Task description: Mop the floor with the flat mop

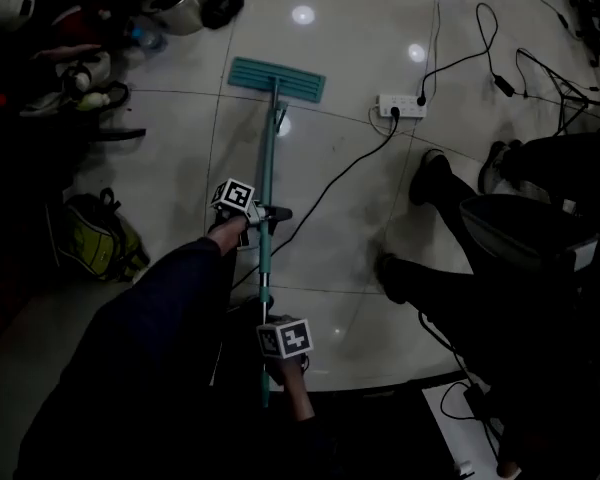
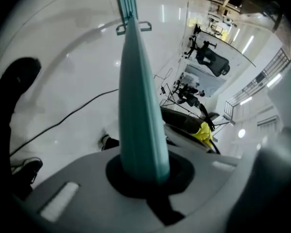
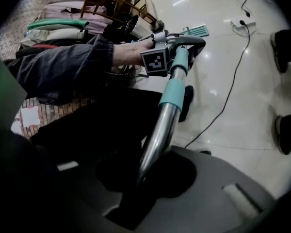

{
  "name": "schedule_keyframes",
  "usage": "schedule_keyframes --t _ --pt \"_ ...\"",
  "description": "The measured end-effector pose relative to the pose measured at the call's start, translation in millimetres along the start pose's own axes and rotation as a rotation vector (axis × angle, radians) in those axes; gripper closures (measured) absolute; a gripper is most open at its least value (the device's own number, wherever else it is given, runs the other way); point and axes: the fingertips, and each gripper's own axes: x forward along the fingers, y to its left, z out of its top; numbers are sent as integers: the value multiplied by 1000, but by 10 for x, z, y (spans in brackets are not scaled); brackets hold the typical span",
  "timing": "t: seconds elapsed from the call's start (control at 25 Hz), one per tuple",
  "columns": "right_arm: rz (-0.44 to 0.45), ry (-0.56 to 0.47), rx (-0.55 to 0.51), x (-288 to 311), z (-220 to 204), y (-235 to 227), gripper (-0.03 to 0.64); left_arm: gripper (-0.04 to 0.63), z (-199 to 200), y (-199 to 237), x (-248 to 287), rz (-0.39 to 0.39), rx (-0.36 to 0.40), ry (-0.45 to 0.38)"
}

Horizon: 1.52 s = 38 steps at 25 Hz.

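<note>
The flat mop has a teal head (image 1: 277, 78) lying flat on the pale tiled floor (image 1: 350, 208), with its pole (image 1: 267, 183) running back toward me. My left gripper (image 1: 264, 214) is shut on the teal part of the pole (image 2: 138, 110) about halfway up. Lower down, my right gripper (image 1: 270, 340) is shut on the bare metal part of the pole (image 3: 157, 130). In the right gripper view the left gripper (image 3: 177, 50) shows further up the pole, with the mop head (image 3: 196, 31) beyond it.
A white power strip (image 1: 402, 105) with black cables (image 1: 325, 203) lies right of the mop head. A seated person's legs and shoes (image 1: 430, 173) are at the right. A yellow-green backpack (image 1: 102, 236), shoes and a metal pot (image 1: 185, 8) line the left side.
</note>
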Motion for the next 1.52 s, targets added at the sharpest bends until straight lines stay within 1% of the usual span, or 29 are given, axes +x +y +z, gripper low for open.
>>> schedule_keyframes --t 0.12,0.2,0.32,0.44,0.56,0.64,0.72,0.96,1.16,1.28,1.4,1.52 --pt "15 -36 9 -105 782 -14 532 594 713 -390 26 1 19 -8" --pt "11 -62 2 -129 1244 -45 532 594 1143 -628 43 -15 47 -11" --pt "-2 -78 -9 -144 1708 -68 532 594 1579 -848 42 -16 80 -11" --pt "-2 -85 -8 -170 1901 -67 532 591 1773 -948 42 -7 107 -12" --pt "0 -94 -4 -177 1836 -15 532 591 1714 -977 20 -18 112 -14" --pt "3 -97 -6 -185 1653 52 532 592 1532 -966 -18 -25 113 -11" --pt "7 -102 -13 -213 1369 115 532 594 1242 -948 -36 -24 127 4" --pt "-3 -99 -41 -238 150 335 532 594 12 -777 -120 -51 157 47" --pt "24 -113 -46 -96 -938 527 532 594 -1062 -441 -217 -73 161 50" --pt "57 -151 -57 -15 -1449 635 532 594 -1620 -210 -232 -57 169 61" --pt "53 -175 -79 102 -2002 594 532 594 -2129 -16 -207 -65 195 51" --pt "33 -173 -96 185 -2579 473 537 594 -2609 214 -152 -78 207 39"
